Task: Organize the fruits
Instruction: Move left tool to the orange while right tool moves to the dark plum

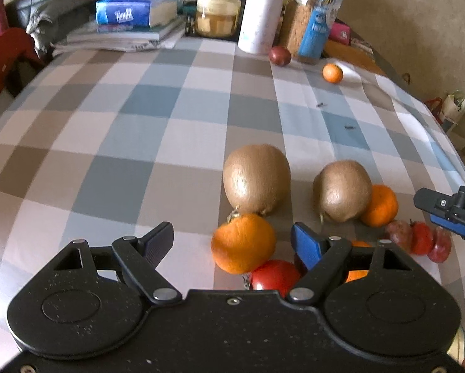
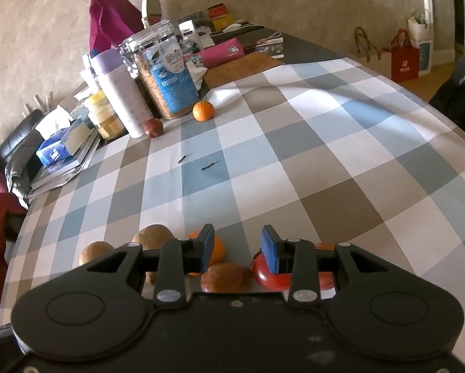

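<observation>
The left tool (image 1: 232,242) hangs over the near edge of the checked desk (image 1: 139,118) with its jaws spread wide and nothing pressed between them; an orange (image 1: 243,242) lies in the gap, touching neither pad. Just beyond it stand two kiwis (image 1: 256,183), with a red tomato (image 1: 276,275) close under the tool's body and more small fruit bunched to the right. The right tool (image 2: 238,245) is half spread and released, its fingers either side of bare cloth above a brownish fruit (image 2: 226,276). A lone mandarin (image 2: 203,111) and a dark red fruit (image 2: 153,128) sit far off beside the jars. The middle of the desk is wide and free.
</observation>
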`<act>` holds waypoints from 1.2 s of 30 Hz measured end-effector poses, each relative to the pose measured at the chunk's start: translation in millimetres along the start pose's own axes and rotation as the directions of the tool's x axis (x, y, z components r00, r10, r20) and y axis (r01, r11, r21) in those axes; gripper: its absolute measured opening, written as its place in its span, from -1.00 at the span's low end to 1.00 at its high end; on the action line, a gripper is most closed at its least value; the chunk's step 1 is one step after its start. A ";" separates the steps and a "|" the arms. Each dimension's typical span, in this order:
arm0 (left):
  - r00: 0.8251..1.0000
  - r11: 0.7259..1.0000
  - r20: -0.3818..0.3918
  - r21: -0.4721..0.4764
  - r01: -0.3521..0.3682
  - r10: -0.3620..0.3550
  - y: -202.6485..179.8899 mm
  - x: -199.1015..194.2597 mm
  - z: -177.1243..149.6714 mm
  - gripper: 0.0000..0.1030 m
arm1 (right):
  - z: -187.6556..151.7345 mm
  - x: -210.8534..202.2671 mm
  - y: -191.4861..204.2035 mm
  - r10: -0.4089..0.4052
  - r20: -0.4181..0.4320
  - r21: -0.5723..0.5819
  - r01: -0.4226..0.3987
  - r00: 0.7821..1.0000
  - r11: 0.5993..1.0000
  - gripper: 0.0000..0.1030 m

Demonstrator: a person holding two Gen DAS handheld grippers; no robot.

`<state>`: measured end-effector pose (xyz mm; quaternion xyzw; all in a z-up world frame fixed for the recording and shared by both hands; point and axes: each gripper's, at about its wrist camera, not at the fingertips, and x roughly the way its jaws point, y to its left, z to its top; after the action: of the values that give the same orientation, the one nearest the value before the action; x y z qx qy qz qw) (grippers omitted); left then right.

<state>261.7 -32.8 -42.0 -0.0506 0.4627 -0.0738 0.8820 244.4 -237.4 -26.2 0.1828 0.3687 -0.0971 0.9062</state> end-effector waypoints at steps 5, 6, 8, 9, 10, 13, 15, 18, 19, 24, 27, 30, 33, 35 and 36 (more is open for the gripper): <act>0.999 0.999 -0.001 0.028 -0.036 0.037 -5.0 1.7 -2.5 0.60 | 3.6 0.2 -4.4 0.045 -0.039 -0.010 -0.045 0.998 0.999 -0.28; 0.999 0.998 0.000 0.040 -0.048 0.048 -6.9 2.2 -3.3 0.60 | 3.9 0.5 -4.9 0.055 -0.049 -0.015 -0.056 0.997 0.998 -0.28; 0.998 0.996 0.000 0.058 -0.066 0.066 -10.0 3.0 -4.6 0.60 | 3.3 1.4 -5.4 0.073 -0.074 -0.028 -0.076 0.995 0.997 -0.28; 0.997 0.995 -0.002 0.065 -0.074 0.074 -11.2 3.8 -5.0 0.61 | 2.5 2.9 -5.8 0.078 -0.090 -0.037 -0.081 0.993 0.996 -0.28; 0.997 0.994 -0.001 0.069 -0.081 0.081 -11.9 4.2 -5.5 0.62 | 1.6 3.8 -6.0 0.078 -0.098 -0.044 -0.082 0.992 0.996 -0.31; 0.997 0.995 -0.004 0.059 -0.080 0.080 -10.5 4.9 -5.5 0.63 | -0.3 3.1 -3.9 0.072 -0.098 -0.069 -0.079 0.993 0.994 -0.33; 0.997 0.996 -0.006 0.048 -0.072 0.073 -8.1 5.6 -5.4 0.65 | -1.0 2.7 -1.7 0.071 -0.103 -0.093 -0.080 0.992 0.992 -0.33; 0.996 0.994 0.006 0.060 -0.094 0.094 -10.6 6.7 -7.5 0.71 | 1.5 -1.9 -6.4 0.095 -0.092 -0.075 -0.102 0.991 0.992 -0.32; 0.995 0.993 0.010 0.061 -0.102 0.101 -11.7 6.9 -8.2 0.72 | 3.4 -3.7 -10.2 0.106 -0.081 -0.053 -0.111 0.991 0.992 -0.32; 0.995 0.992 0.003 0.081 -0.098 0.098 -13.6 8.3 -8.2 0.76 | 12.3 -14.5 -35.8 0.068 0.007 0.073 -0.069 0.998 0.995 -0.32; 0.995 0.992 0.006 0.079 -0.100 0.100 -14.7 8.4 -8.0 0.76 | 14.6 -11.8 -45.7 0.006 0.006 0.108 -0.007 1.000 0.994 -0.32; 0.995 0.992 0.007 0.079 -0.100 0.100 -15.0 8.5 -8.4 0.76 | 15.5 -2.5 -50.8 -0.034 -0.044 0.117 0.039 0.998 0.992 -0.32; 0.994 0.991 0.011 0.075 -0.110 0.109 -14.8 9.1 -9.0 0.82 | 15.1 -0.9 -55.0 -0.078 -0.048 0.123 0.083 0.996 0.989 -0.32; 0.994 0.991 0.009 0.071 -0.112 0.111 -14.2 9.8 -8.7 0.85 | 14.1 -1.6 -56.2 -0.096 -0.041 0.118 0.100 0.995 0.988 -0.32; 0.994 0.991 0.008 0.072 -0.112 0.111 -13.6 9.5 -9.0 0.85 | 13.6 -1.0 -56.6 -0.100 -0.046 0.114 0.105 0.994 0.988 -0.32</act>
<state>258.5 -48.1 -52.7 0.0072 0.4598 -0.0411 0.8870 234.7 -294.6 -31.2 0.2180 0.3895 -0.1613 0.8802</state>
